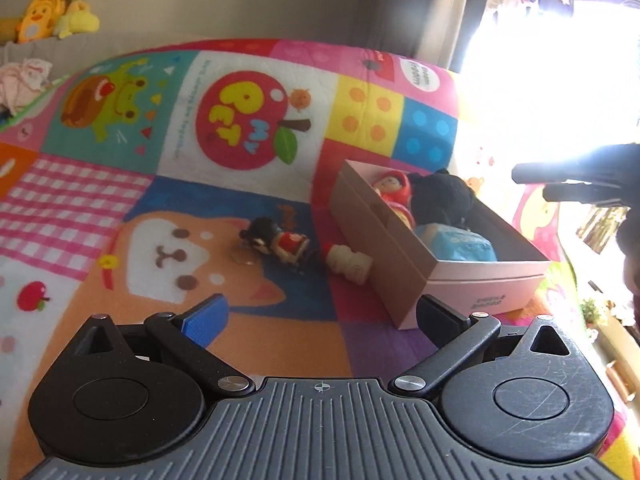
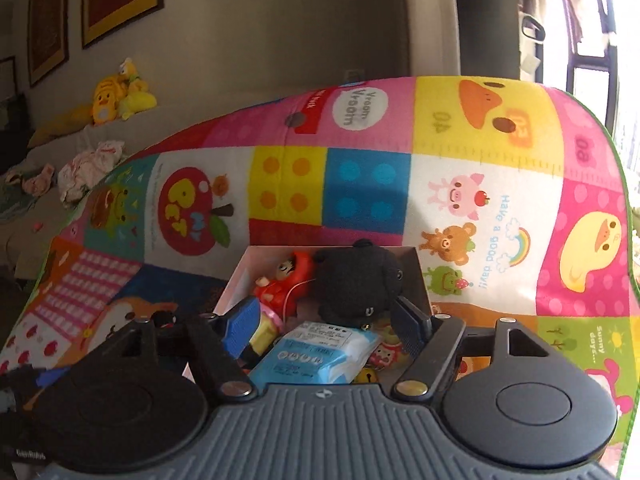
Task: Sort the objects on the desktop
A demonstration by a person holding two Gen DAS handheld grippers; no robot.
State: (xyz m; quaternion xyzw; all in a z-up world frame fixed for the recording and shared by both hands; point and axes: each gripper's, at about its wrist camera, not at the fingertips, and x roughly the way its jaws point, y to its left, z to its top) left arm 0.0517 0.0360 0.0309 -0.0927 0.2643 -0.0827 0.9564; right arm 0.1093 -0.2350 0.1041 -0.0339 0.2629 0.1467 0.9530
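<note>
Left wrist view: left gripper [image 1: 320,314] wide open, nothing in it, aimed at two figures on the mat [image 1: 80,184] — dark-haired figure [image 1: 276,242] and cream figure [image 1: 346,262], just left of the box [image 1: 400,276]. Probably best to go for the cream one first, drop low, close across the body, then lift over the wall. Right gripper [image 2: 326,326] open too, empty, hanging over the box above the blue pack [image 2: 316,354], black plush [image 2: 356,280] and red doll [image 2: 280,284]. Window glare washes out the box's far side; small bits under the plush too hard to make out.
</note>
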